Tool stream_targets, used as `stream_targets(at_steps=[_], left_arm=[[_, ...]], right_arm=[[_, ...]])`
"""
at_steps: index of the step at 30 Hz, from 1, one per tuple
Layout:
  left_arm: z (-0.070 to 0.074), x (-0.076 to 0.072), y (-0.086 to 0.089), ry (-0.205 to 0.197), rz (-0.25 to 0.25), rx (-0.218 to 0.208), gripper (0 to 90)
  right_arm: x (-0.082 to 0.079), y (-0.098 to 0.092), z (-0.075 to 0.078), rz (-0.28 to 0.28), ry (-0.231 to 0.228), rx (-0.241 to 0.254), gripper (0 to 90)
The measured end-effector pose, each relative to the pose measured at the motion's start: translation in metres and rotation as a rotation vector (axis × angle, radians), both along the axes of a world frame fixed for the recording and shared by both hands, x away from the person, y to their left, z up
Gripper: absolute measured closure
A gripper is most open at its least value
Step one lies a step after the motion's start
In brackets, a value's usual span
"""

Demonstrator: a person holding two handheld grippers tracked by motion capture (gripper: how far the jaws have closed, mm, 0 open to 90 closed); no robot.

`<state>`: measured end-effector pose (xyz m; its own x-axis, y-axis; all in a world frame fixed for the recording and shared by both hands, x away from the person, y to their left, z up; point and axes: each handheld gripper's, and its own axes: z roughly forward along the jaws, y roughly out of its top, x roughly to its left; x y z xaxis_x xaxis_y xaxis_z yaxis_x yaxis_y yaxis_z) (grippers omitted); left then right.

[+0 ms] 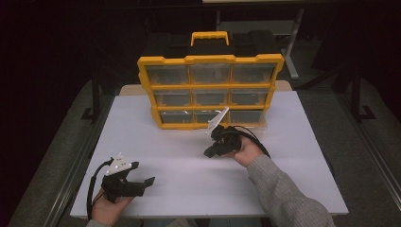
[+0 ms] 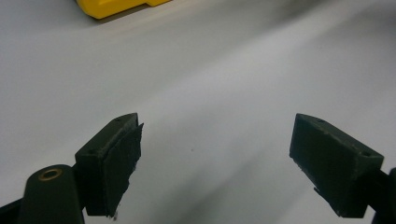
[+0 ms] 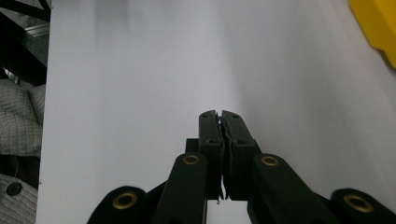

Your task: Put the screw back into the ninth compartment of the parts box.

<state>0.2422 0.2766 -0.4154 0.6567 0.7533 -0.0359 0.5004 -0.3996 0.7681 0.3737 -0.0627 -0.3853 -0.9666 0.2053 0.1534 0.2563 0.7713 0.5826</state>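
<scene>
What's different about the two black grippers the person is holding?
The left gripper has its jaws wide apart, with bare table between them; the right gripper has its jaws pressed together on nothing. The left one sits near the table's front edge, far from the yellow organizer; the right one is close in front of it. Both are black, hand-held, carry a grey plate and a trailing cable, and hold nothing.

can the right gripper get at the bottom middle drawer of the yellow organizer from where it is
Probably yes: the right gripper hangs just before the organizer, bare table between. Its jaws are shut, though.
</scene>
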Motion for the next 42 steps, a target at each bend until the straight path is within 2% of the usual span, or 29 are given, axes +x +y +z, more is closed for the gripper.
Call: stream_targets(at_steps=[8, 15, 19, 22, 25, 28, 31, 42], left_arm=[[0.000, 0.000, 0.000, -0.002, 0.001, 0.000, 16.0], [0.000, 0.000, -0.001, -0.002, 0.003, -0.005, 16.0], [0.000, 0.000, 0.000, -0.003, -0.001, 0.002, 16.0], [0.000, 0.000, -0.001, -0.005, 0.005, -0.009, 16.0], [0.000, 0.000, -0.001, -0.006, 0.004, -0.008, 16.0], [0.000, 0.000, -0.001, -0.003, 0.004, -0.008, 16.0], [0.000, 0.000, -0.001, -0.003, 0.004, -0.008, 16.0], [0.000, 0.000, -0.001, -0.003, 0.005, -0.009, 16.0]], right_arm=[[0.004, -0.011, 0.011, -0.027, 0.006, 0.017, 86.3], [0.009, -0.018, 0.018, -0.030, -0.012, 0.022, 86.3], [0.012, -0.024, 0.025, -0.048, -0.008, 0.027, 86.3], [0.014, -0.028, 0.030, -0.064, -0.010, 0.026, 86.3], [0.016, -0.032, 0.035, -0.067, -0.032, 0.023, 86.3], [0.018, -0.037, 0.039, -0.085, -0.024, 0.023, 86.3], [0.021, -0.042, 0.041, -0.094, -0.040, 0.025, 86.3], [0.028, -0.055, 0.048, -0.128, -0.052, 0.028, 86.3]])
